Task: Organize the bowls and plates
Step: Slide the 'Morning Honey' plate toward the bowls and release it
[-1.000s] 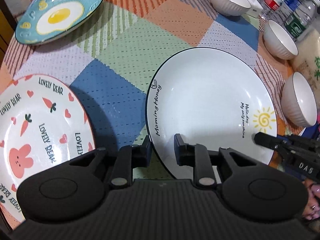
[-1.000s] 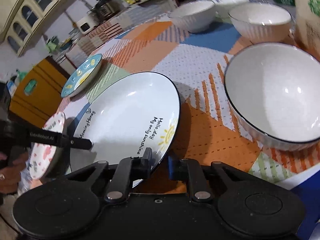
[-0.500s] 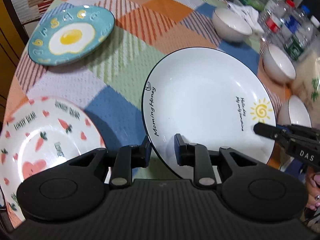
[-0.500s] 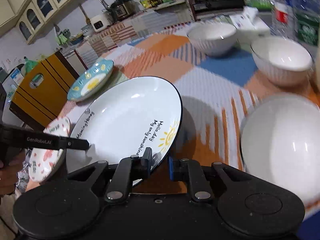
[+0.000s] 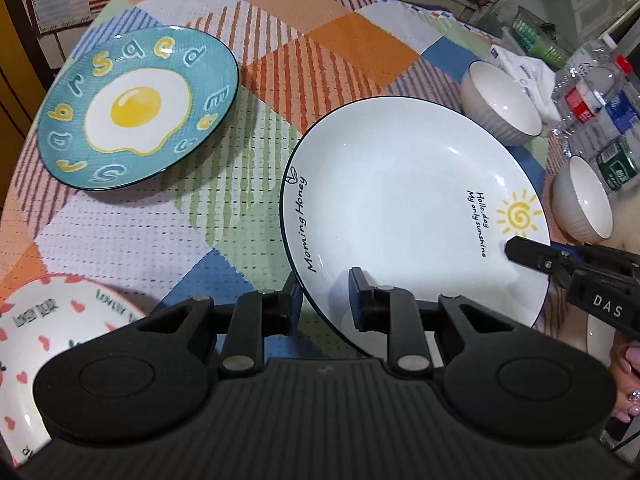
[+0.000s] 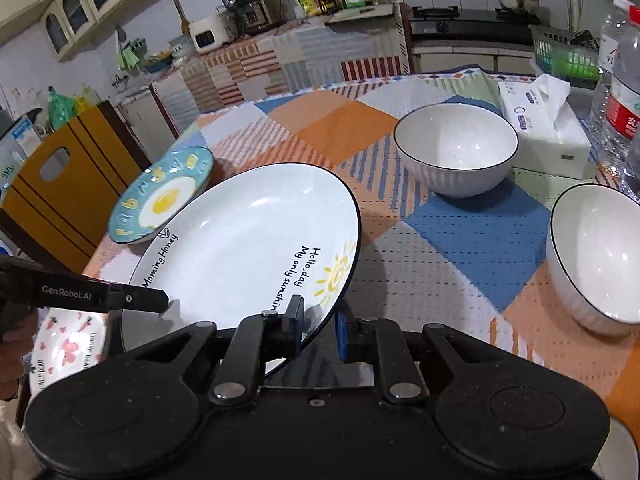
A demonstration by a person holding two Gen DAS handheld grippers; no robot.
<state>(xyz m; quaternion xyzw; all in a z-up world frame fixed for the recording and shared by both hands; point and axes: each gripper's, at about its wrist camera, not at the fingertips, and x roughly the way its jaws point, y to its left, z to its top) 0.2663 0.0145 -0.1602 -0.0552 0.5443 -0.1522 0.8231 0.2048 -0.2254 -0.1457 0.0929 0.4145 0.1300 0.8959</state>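
Observation:
A white plate [image 5: 400,208] with a sun and the words "Morning Honey" hangs tilted above the chequered cloth, held at two places on its rim. My left gripper [image 5: 326,300] is shut on the near left rim. My right gripper [image 6: 320,326] is shut on the rim beside the sun drawing. In the right wrist view the same white plate [image 6: 248,248] partly hides a blue fried-egg plate [image 6: 160,200]. That blue plate [image 5: 136,108] lies flat at the far left. A pink "Lovely Bear" plate [image 5: 48,332] lies at the near left.
Two white bowls [image 6: 456,152] [image 6: 596,256] stand right of the held plate. Behind them are a tissue pack [image 6: 544,120] and water bottles [image 5: 592,92]. A yellow cabinet [image 6: 52,192] stands past the table's left edge. A hand [image 5: 628,368] shows at the lower right.
Both grippers have carried the white plate up and toward the blue egg plate. The pink plate has slid toward the lower left corner, and the nearest bowl has dropped from the right wrist view.

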